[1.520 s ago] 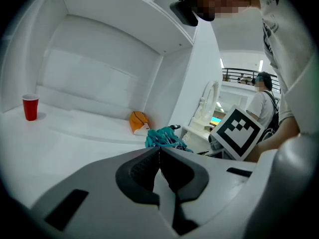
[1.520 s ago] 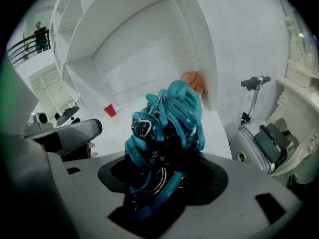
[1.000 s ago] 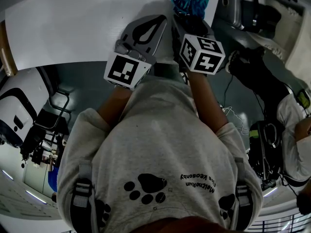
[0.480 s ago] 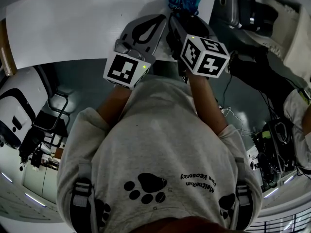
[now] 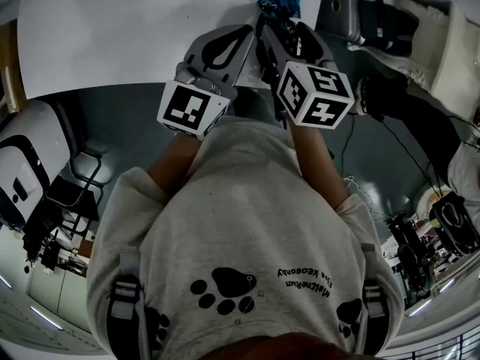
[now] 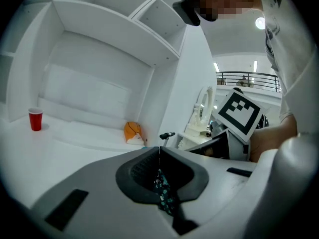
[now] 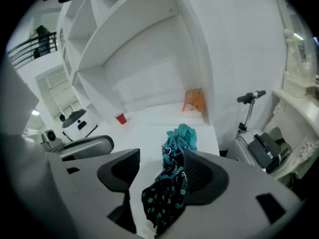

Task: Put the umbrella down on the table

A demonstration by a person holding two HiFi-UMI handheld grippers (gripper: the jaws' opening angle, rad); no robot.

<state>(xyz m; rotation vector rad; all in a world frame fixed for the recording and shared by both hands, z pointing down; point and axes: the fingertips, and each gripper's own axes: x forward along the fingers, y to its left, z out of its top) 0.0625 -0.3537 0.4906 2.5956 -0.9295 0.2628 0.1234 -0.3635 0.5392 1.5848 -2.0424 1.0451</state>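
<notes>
I've got the folded teal-and-black flower-print fabric umbrella (image 7: 172,183) out over the white desk (image 7: 144,133), close to its right edge. I can't tell whether it touches the top.

The right claw (image 7: 162,158) has its jaws apart, with the cloth leaning on one pad only. The left claw (image 6: 159,151) is closed on a thin fold of that same cloth.

That's my worry: so small a pinch could slip. This near the right edge, the bundle could slide off toward the grey hard suitcase (image 7: 260,151) beside the desk. The cloth may also snag on the ribbed pad as I let go.

Containers now: a small red plastic cup (image 7: 120,118) stands toward the desk's far edge, and I can't see what's in it. The white shelf compartments (image 7: 144,49) behind it look bare.
</notes>
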